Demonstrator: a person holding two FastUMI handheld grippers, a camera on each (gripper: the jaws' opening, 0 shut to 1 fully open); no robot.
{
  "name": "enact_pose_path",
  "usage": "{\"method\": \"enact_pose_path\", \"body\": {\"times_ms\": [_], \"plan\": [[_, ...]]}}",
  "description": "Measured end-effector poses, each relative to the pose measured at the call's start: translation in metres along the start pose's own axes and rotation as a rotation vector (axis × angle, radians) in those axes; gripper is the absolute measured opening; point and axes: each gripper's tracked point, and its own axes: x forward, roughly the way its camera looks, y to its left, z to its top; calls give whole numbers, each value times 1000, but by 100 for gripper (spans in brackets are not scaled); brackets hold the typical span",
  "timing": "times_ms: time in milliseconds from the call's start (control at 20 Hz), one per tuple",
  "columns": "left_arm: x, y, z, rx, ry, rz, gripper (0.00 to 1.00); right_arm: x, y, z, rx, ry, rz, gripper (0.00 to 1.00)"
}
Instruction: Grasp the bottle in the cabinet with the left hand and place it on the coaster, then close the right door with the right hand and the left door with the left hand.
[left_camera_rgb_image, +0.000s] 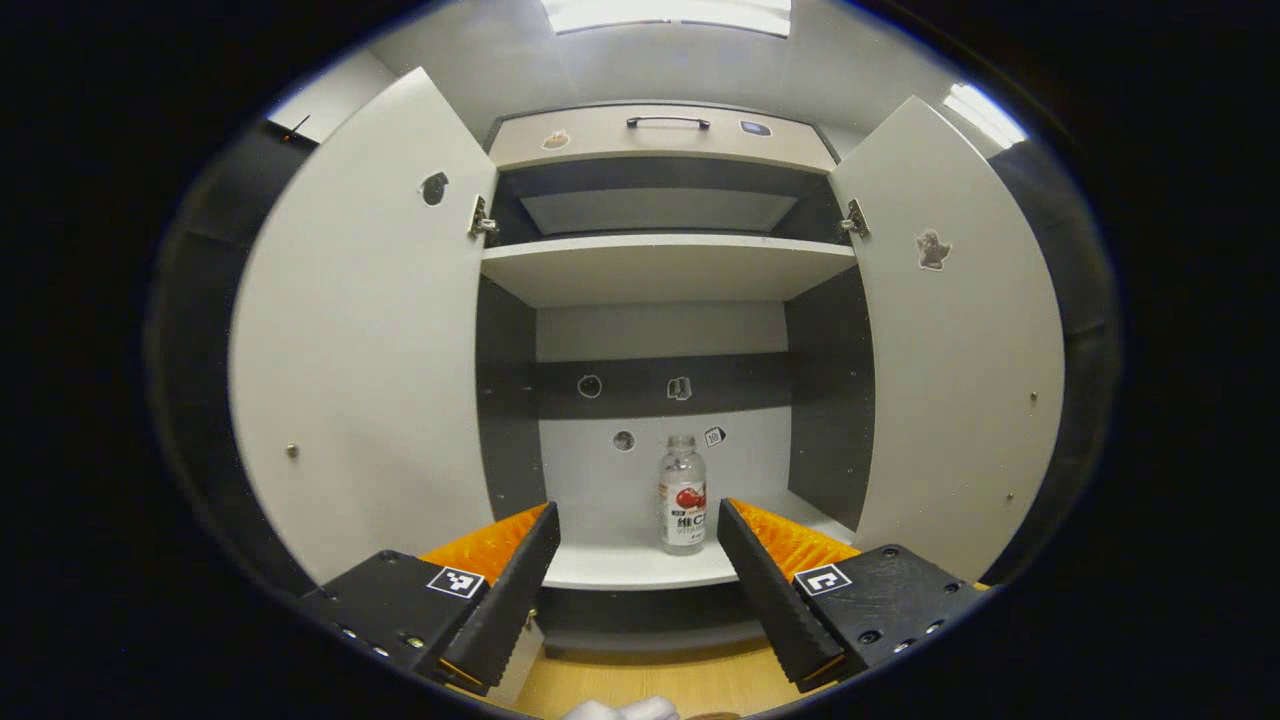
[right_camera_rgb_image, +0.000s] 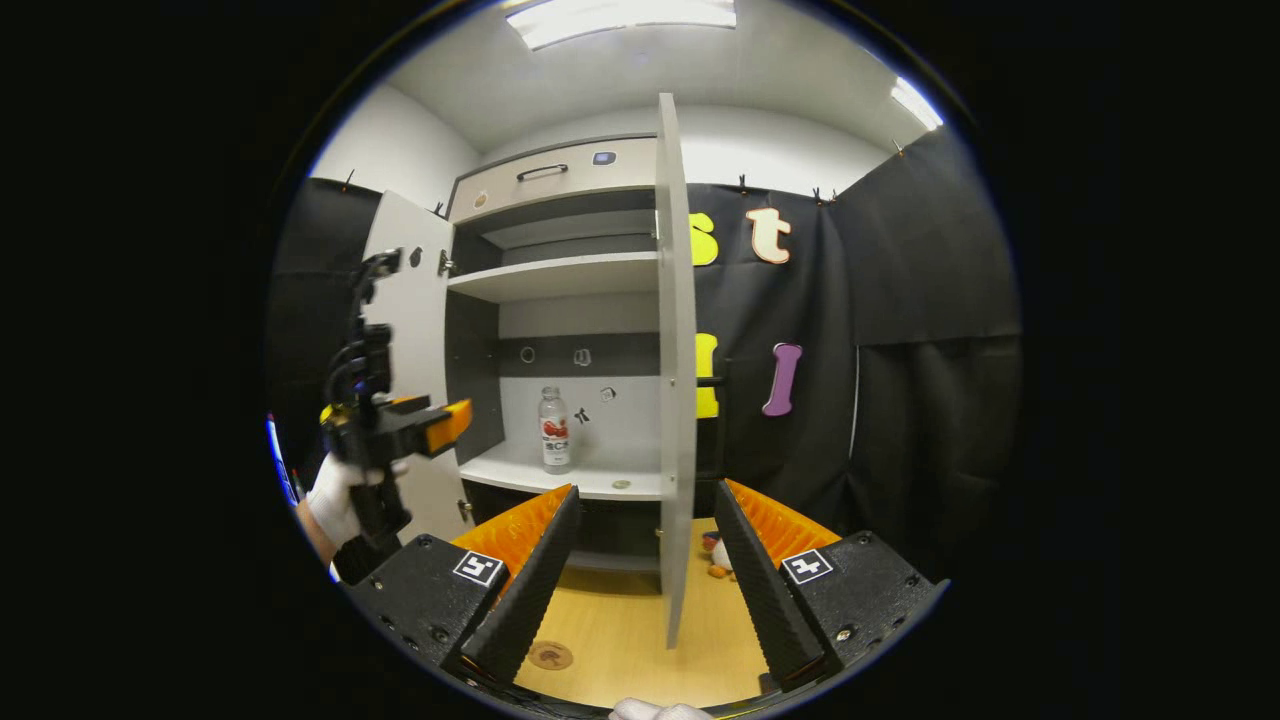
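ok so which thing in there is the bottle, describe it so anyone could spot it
Find the open cabinet, both doors swung wide. On its lower shelf one clear bottle stands upright, near the back wall. It has a red-and-white label; the other marks nearby are flat stickers.

white glove (right_camera_rgb_image: 338, 505), black tongs (left_camera_rgb_image: 636, 560) — square markers

Partly legible "C" on the bottle (left_camera_rgb_image: 682, 493) label.

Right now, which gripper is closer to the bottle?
Left. The left gripper is open, facing the bottle on the cabinet shelf, just short of it. The right gripper is open, farther back, by the right door's edge.
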Motion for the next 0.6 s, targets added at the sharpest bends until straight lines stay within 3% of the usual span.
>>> {"method": "enact_pose_path", "body": {"times_ms": [400,600], "plan": [[155,-25,-21,-26,13,4,95,-4,-59,5,-15,14,-178,83],[206,-24,-47,-48,43,32,96,-5,-75,3,-22,30,-227,83]]}}
